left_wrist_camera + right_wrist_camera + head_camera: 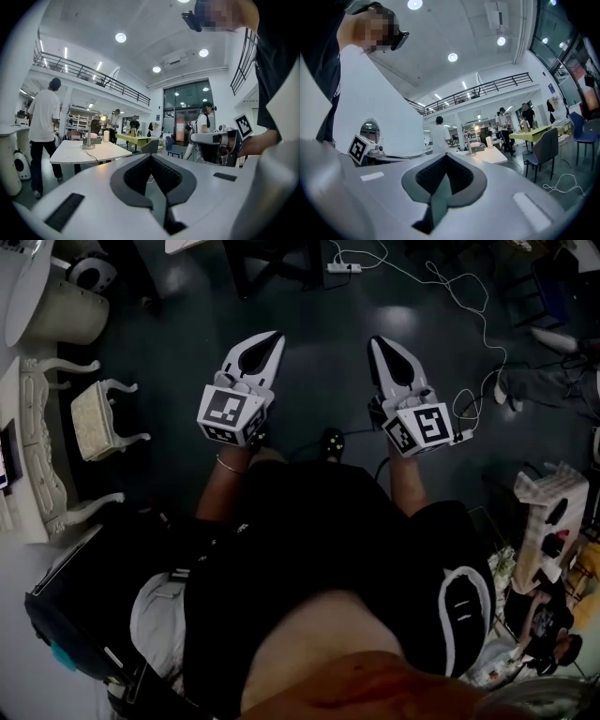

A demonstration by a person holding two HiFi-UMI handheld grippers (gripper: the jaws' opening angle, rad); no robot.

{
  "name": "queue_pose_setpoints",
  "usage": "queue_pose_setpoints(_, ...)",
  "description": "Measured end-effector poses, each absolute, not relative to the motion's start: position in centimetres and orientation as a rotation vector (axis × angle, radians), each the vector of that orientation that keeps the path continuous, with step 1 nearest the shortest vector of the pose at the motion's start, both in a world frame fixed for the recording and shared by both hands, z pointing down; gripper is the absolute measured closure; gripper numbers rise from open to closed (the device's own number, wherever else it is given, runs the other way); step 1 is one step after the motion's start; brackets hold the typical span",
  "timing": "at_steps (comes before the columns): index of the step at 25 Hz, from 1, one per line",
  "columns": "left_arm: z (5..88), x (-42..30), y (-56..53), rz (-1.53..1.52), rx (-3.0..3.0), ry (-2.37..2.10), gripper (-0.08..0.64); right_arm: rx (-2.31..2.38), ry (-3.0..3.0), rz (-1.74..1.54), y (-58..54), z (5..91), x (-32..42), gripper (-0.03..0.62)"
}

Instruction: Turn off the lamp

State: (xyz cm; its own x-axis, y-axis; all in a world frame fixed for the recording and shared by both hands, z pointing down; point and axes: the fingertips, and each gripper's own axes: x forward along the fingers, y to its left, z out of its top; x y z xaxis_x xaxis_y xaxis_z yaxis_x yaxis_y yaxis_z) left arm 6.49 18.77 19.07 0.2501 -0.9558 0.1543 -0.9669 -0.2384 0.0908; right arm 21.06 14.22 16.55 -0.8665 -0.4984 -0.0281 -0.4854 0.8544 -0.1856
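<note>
A desk lamp (88,139) with a lit head stands far off on a white table (101,153); the right gripper view shows the same lamp (470,144) beyond its jaws. In the head view both grippers hang over the dark floor in front of the person. My left gripper (273,337) is shut with nothing between its jaws, and its tips (151,155) meet in its own view. My right gripper (378,341) is shut and empty too, and its tips (446,154) also meet in its own view. Neither gripper is near the lamp.
A person in a white shirt (43,117) stands left of the white table. More people stand by a yellow-green table (131,137). Chairs (546,150) are at the right. A white cable (469,296) and power strip (343,267) lie on the floor; an ornate stool (98,418) stands left.
</note>
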Motion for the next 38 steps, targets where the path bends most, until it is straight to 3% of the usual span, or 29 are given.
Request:
queue_pose_setpoints(28, 19.4, 16.0, 15.9, 0.130, 2.276, -1.962, 0.554, -0.582, 3.006, -0.274, 10.0, 18.0, 29.4, 0.592)
queue_pose_setpoints(38, 19.5, 15.0, 16.2, 0.092, 2.229, -2.007, 0.554, -0.531, 3.008, -0.297, 9.5, 18.4, 28.6, 0.592)
